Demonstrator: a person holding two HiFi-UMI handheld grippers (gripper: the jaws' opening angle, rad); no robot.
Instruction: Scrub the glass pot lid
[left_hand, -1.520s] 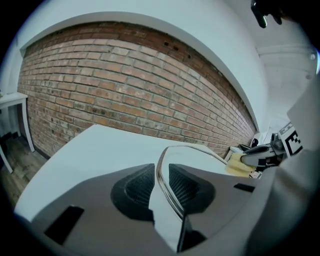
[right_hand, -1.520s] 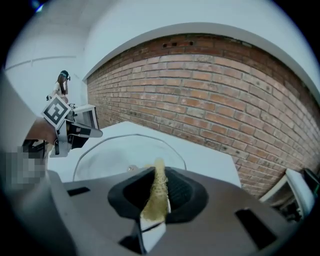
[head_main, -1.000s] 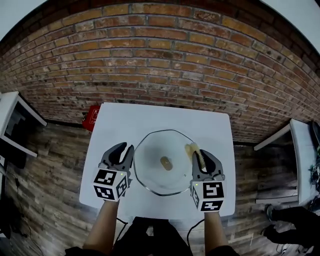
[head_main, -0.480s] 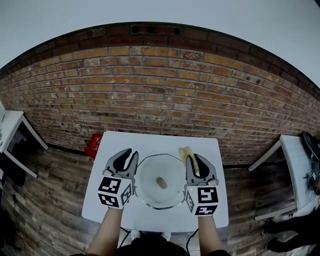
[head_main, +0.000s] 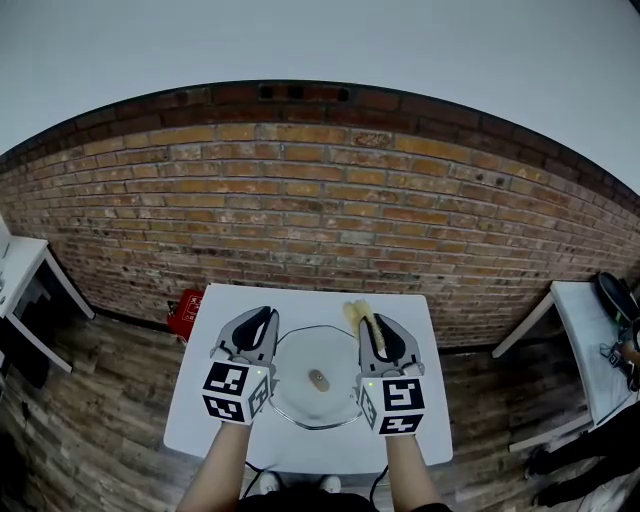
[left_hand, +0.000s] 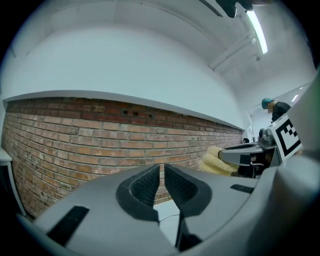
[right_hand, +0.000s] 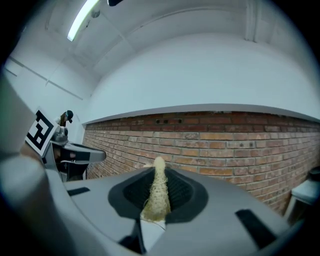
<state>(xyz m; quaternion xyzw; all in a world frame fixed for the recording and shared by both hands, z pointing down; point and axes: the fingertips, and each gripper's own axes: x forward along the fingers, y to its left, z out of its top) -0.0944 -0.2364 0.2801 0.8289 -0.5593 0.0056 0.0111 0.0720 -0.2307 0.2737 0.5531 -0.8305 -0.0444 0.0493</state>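
**Lid sitting on the table, both grippers up either side of it**

Starting at the far left of the head view, there's a small white side table (head_main: 22, 268) by the brick wall (head_main: 320, 190). A red thing (head_main: 186, 302) lies on the wooden floor (head_main: 90, 400), just off the back left corner of the main white table (head_main: 310, 298). Can't tell what it is.

Next comes the left gripper (head_main: 256, 318), marker cube facing the camera, over the left side of the table and pointing toward the wall. Its own view shows the left gripper (left_hand: 161, 172) with jaws that have just been closing. They're down to a narrow slit with nothing between them, only wall and a sliver of table showing through the gap.

The glass pot lid (head_main: 315, 400) is in the middle, lying flat on the table right between the two grippers. Its small knob (head_main: 318, 379) is at the centre. Neither gripper has hold of it.

The right gripper (head_main: 372, 328) sits by the lid's right edge, also aimed at the wall. It's clamped on a yellow scrubber (head_main: 357, 314) that pokes out past the tips. In its own view the right gripper (right_hand: 159, 172) has the fibrous scrubber (right_hand: 157, 195) squeezed upright between the pads. The scrubber (left_hand: 215, 162) also shows up in the left gripper view.

Far right there's another white table (head_main: 570, 310) with some dark stuff at the frame edge, too small to make out.
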